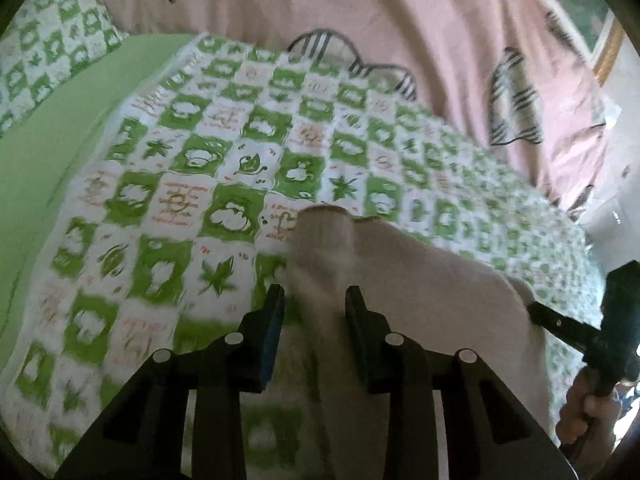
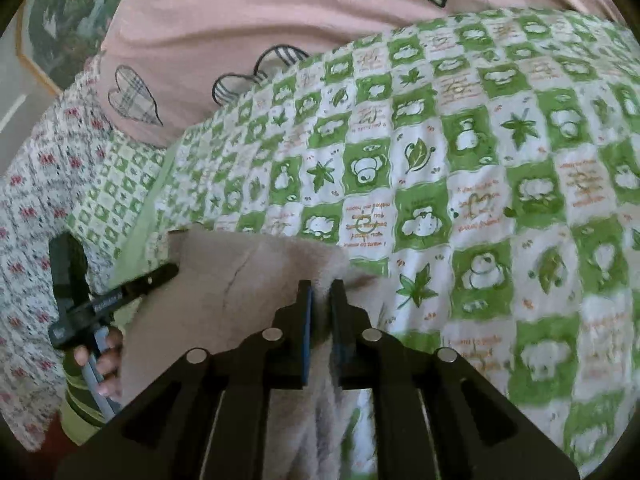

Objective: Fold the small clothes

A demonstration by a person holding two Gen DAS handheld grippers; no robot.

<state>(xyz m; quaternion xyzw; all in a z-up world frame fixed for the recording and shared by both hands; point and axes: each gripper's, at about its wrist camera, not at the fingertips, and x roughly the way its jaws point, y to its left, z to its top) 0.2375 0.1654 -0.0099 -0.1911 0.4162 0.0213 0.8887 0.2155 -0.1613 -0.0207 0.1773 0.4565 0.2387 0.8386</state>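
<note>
You are holding a small pale beige knitted garment with a ribbed cuff (image 1: 400,272) stretched between both tools, lifted just above the green-and-white checked quilt printed with leaves and bears (image 1: 192,168). Your left gripper (image 1: 314,300) is standing with its jaws apart, and the ribbed strip of the cloth is running down through the gap; whether the blue pads (image 1: 272,332) are actually biting it I cannot tell, so check that hold before you pull. Your right gripper (image 2: 320,292) is pressing its jaws nearly together on the fuzzy edge of the same cloth, with fabric bunching between and below the pads.

The step in hand looks like spreading the piece flat before the first fold. To do it well, you are wanting even tension: keep both tools level, draw them gently apart until the wrinkles in the middle of the cloth go, and lower the cuffed end onto the quilt first so the rest lays down smooth. Avoid dragging across the quilt, since its soft surface is likely to ruck. Stay clear of the pink duvet with plaid hearts (image 1: 360,8) behind, which is lying close to your working patch
</note>
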